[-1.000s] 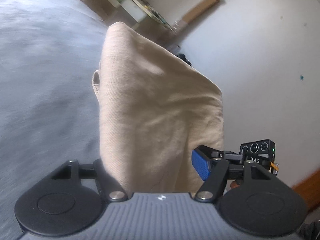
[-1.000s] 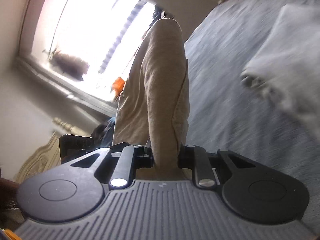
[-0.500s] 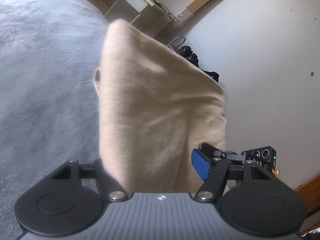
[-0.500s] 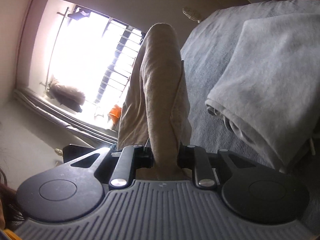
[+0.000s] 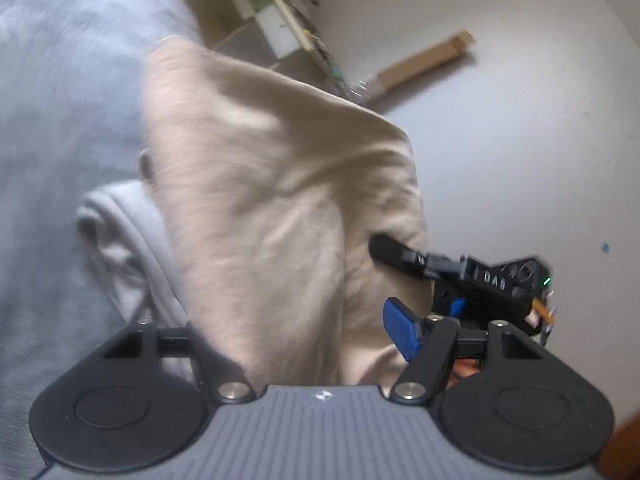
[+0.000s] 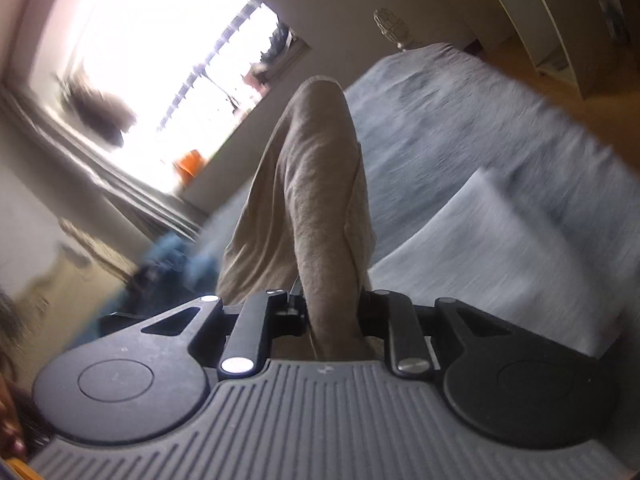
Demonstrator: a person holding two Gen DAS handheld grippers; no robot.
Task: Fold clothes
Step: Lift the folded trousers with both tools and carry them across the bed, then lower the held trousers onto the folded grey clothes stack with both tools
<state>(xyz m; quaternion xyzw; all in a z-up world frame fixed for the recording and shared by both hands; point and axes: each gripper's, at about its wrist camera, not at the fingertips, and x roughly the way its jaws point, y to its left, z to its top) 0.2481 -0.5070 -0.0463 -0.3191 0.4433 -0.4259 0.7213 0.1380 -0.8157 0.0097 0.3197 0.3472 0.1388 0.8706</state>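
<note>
Light source: a large barred window (image 6: 160,60) in the right wrist view — blown out to pure white glare.
Backlight: the folded beige knit garment (image 6: 316,200) reads dull brown against it.
Left view: even, soft daylight on the pale wall (image 5: 520,140); gentle shadows in the cloth's creases.
Blur: motion smear on the grey-blue bedspread (image 6: 480,152) in both views.
Distortion: fisheye bending, dark corners.

Each camera sits just behind its own gripper, looking forward along the fingers and slightly down, very close to the beige garment (image 5: 272,200) filling mid-frame. Both views share that garment (image 6: 316,200), the grey bed (image 5: 60,100) and a folded grey cloth (image 6: 500,260).
</note>
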